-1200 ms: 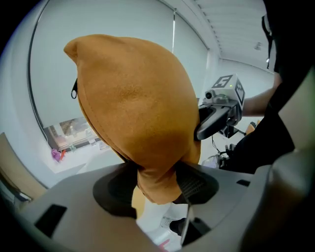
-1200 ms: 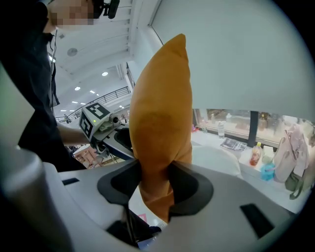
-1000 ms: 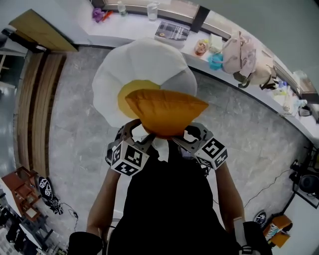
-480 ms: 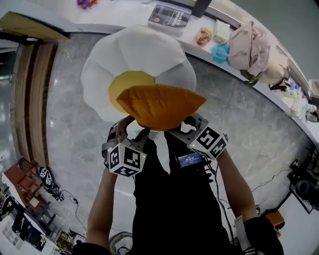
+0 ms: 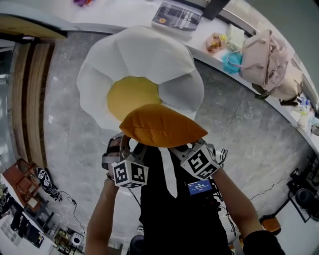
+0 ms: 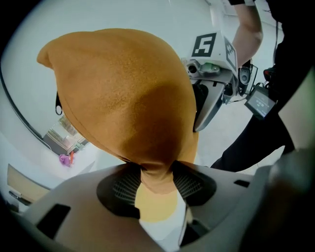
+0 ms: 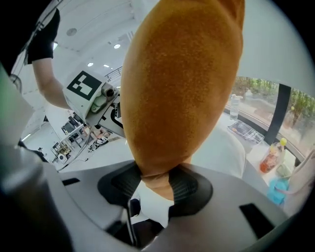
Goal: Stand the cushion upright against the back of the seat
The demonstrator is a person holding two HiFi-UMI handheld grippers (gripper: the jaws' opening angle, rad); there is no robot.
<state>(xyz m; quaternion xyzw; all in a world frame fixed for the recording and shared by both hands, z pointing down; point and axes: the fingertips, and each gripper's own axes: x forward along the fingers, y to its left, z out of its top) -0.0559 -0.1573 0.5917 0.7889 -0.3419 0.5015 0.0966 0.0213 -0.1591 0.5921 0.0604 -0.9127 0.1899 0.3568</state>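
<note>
An orange cushion (image 5: 162, 127) hangs flat over the near edge of a fried-egg-shaped seat (image 5: 144, 55), white with a yellow centre (image 5: 130, 94). My left gripper (image 5: 130, 145) pinches the cushion's near left corner. Its jaws have just been closing further on the fabric, which bunches between the pads in the left gripper view (image 6: 156, 177). My right gripper (image 5: 187, 148) is shut on the near right corner, the cloth squeezed between its pads (image 7: 155, 183). The cushion (image 6: 123, 98) fills most of both gripper views (image 7: 182, 83). The seat's back cannot be made out from above.
A white counter (image 5: 124, 15) runs along the far side, with a book (image 5: 177, 17), a teal bowl (image 5: 232, 62) and a pink bag (image 5: 271, 60) on it. Wooden slats (image 5: 30, 89) stand at the left. Cables and small gear (image 5: 45, 187) lie on the grey floor.
Both grippers and the cushion have come down and nearer to me. More of the seat's yellow centre now shows beyond the cushion.
</note>
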